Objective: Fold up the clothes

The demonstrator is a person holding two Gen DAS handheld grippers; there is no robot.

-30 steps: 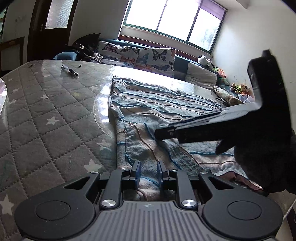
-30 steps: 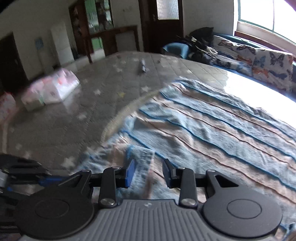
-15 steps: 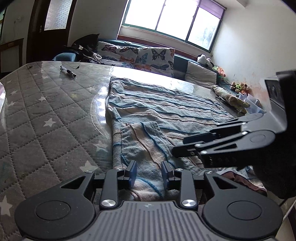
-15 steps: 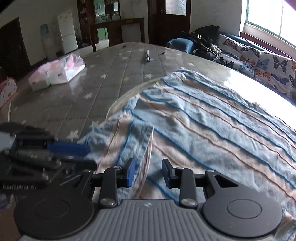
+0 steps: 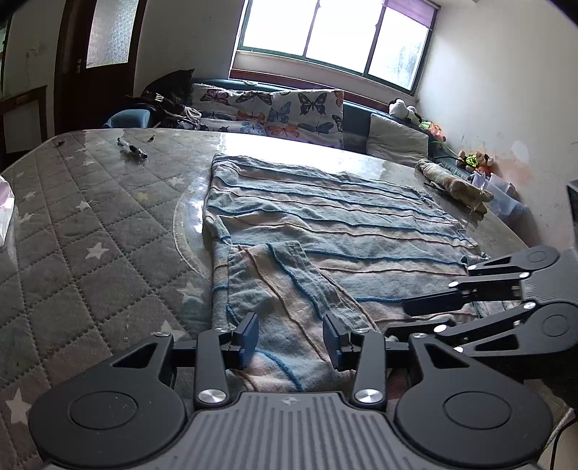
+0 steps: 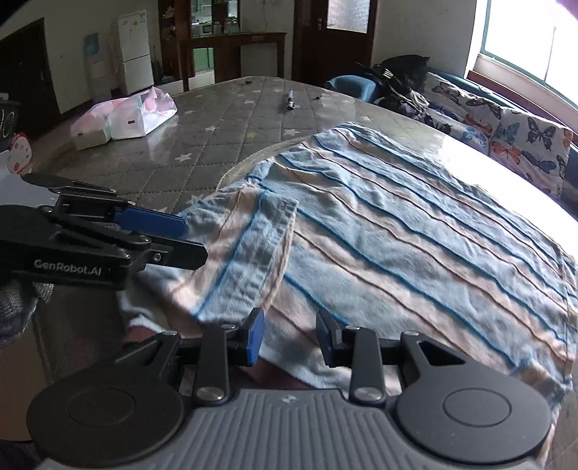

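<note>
Over the near edge of the table, the left gripper (image 5: 290,341) is hovering with its jaws standing apart and nothing between them; its blue-padded fingertips (image 5: 248,330) are sitting just above the folded-over sleeve (image 5: 278,285) of the striped garment (image 5: 325,224). The right gripper (image 6: 289,338) is hanging beside it, likewise parted and gripping nothing, its fingers poised over the garment's near hem (whether the pads are actually touching the cloth is not something either view settles). In the left wrist view the right gripper (image 5: 469,311) is showing from the side at the right edge, low over the cloth's near right corner; in the right wrist view the left gripper (image 6: 155,235) is reaching in from the left, just beside the sleeve (image 6: 253,249).

The garment, blue and peach with thin dark blue stripes, is lying spread flat across the middle of the table (image 5: 72,231), its sleeve doubled back onto the body. The table's quilted grey cover with white stars is lying under a glossy clear sheet. A pen (image 5: 133,149) is resting well beyond the garment toward the far left, and a pink-and-white plastic package (image 6: 123,115) is sitting farther off on the left side. Behind the table, butterfly-print cushions (image 5: 274,112) are leaning along a sofa beneath the bright window (image 5: 332,32).
</note>
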